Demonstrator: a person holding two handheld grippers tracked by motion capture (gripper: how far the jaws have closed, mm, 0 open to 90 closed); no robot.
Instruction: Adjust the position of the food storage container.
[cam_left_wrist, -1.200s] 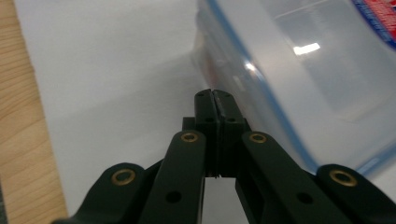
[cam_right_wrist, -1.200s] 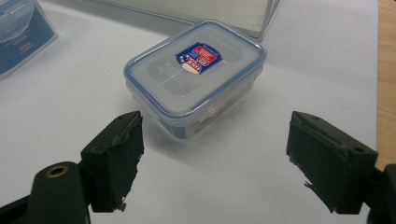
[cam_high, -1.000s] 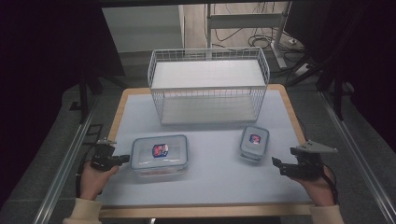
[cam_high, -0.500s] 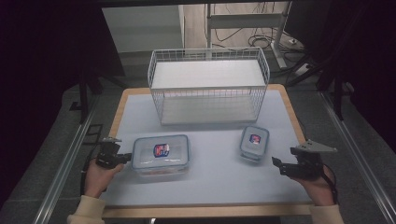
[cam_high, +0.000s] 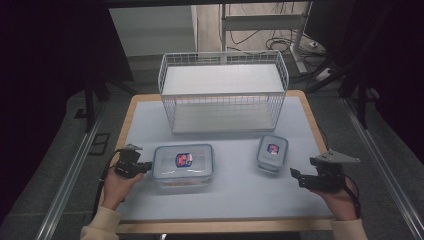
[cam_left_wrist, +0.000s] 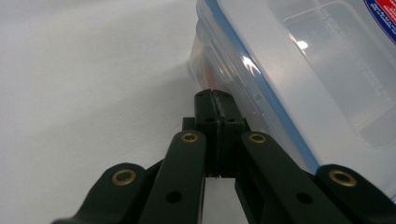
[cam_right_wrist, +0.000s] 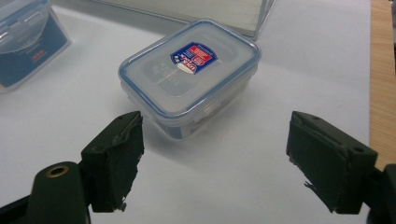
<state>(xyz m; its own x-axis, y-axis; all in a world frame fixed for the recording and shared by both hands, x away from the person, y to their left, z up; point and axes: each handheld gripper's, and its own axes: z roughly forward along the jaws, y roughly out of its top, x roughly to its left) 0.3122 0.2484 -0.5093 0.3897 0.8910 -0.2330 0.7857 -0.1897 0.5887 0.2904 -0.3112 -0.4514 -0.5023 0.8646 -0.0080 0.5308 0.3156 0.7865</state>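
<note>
Ideally, the left gripper (cam_high: 146, 166), jaws shut on nothing, nudges the large box (cam_high: 183, 165) squarely toward 3 o'clock, while the right gripper (cam_high: 296, 176) waits wide open and empty.

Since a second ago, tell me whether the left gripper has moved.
Yes. The left gripper has slid rightward in the high view, closing the gap to the big container, which has stayed put; its shut tips now reach the container's side.

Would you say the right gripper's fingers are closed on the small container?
No, the right gripper stands open, short of the small container.
</note>
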